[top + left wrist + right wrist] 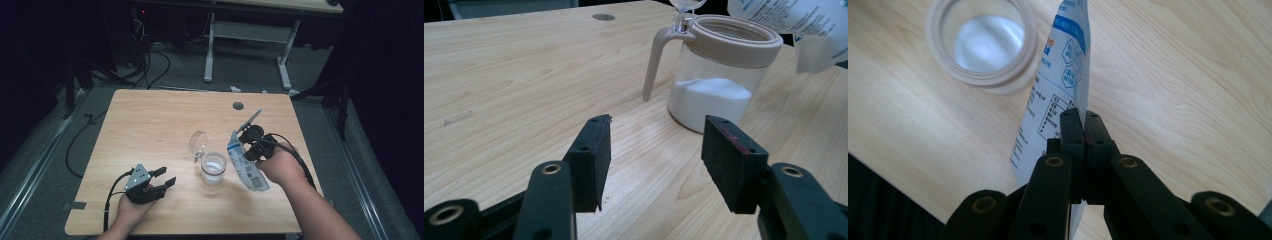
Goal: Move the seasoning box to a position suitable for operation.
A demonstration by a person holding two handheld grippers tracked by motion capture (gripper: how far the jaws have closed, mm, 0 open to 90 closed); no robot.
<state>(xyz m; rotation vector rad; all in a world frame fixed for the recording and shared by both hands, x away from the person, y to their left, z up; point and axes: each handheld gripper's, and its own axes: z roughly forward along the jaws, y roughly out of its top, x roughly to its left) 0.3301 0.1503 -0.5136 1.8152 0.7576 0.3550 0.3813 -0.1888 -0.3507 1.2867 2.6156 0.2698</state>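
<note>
While right hand-held gripper [1082, 122] pinches pouch [1058, 85] beside jar [213, 169], left hand-held gripper [655, 145] gapes empty

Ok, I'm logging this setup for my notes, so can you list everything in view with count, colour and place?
jar: one, clear with a beige rim and handle, white powder inside, lid hinged open, table centre.
bag: one, white with blue print, held tilted just right of the jar.
table: one, light wood, with a round dark hole near its far edge.
desk frame: one, white legs, on the floor behind the table.
cables: several, black, on the floor at the back left.
left gripper: one, black, jaws open, near left of the table, pointing at the jar.
right gripper: one, black, shut on the bag.
</note>
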